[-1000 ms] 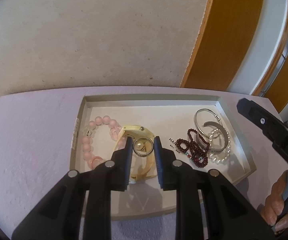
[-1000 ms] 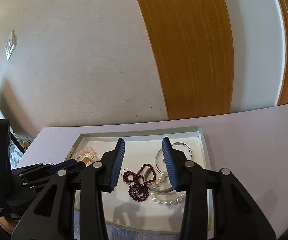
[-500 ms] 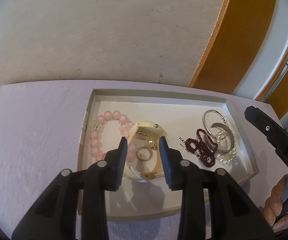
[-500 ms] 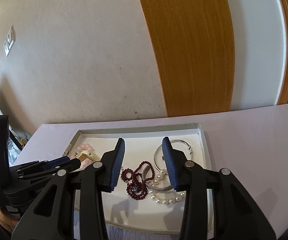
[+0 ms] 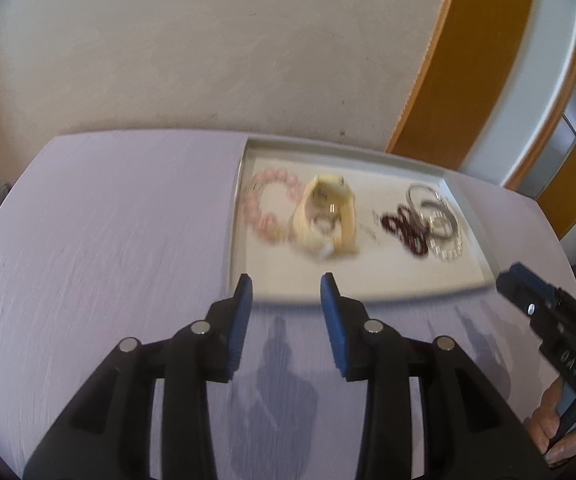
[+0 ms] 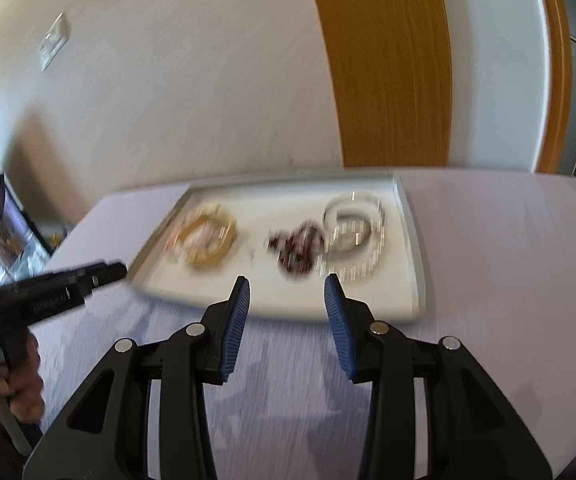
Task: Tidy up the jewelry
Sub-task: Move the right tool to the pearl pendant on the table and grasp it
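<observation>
A shallow white tray [image 5: 376, 294] on the lilac table holds a pink bead bracelet [image 5: 265, 200], a cream watch [image 5: 328, 216] with a small ring inside its band, a dark red bead string [image 5: 404, 226] and silver bangles with a pearl bracelet [image 5: 442, 224]. My left gripper [image 5: 286, 280] is open and empty, over the tray's near edge. My right gripper [image 6: 286, 282] is open and empty, in front of the tray [image 6: 412, 236], with the red beads [image 6: 298, 246] and bangles [image 6: 354, 220] beyond its tips. Both views are blurred by motion.
The lilac table [image 5: 107, 240] stretches wide to the left of the tray. A cream wall and a wooden door panel [image 6: 388, 64] stand behind. The other gripper shows at each view's edge: right [image 5: 548, 320], left [image 6: 55, 284].
Both grippers have pulled back from the tray toward the table's near side. The left jaws let go of the small ring, which lies inside the watch band, and have opened wider.
</observation>
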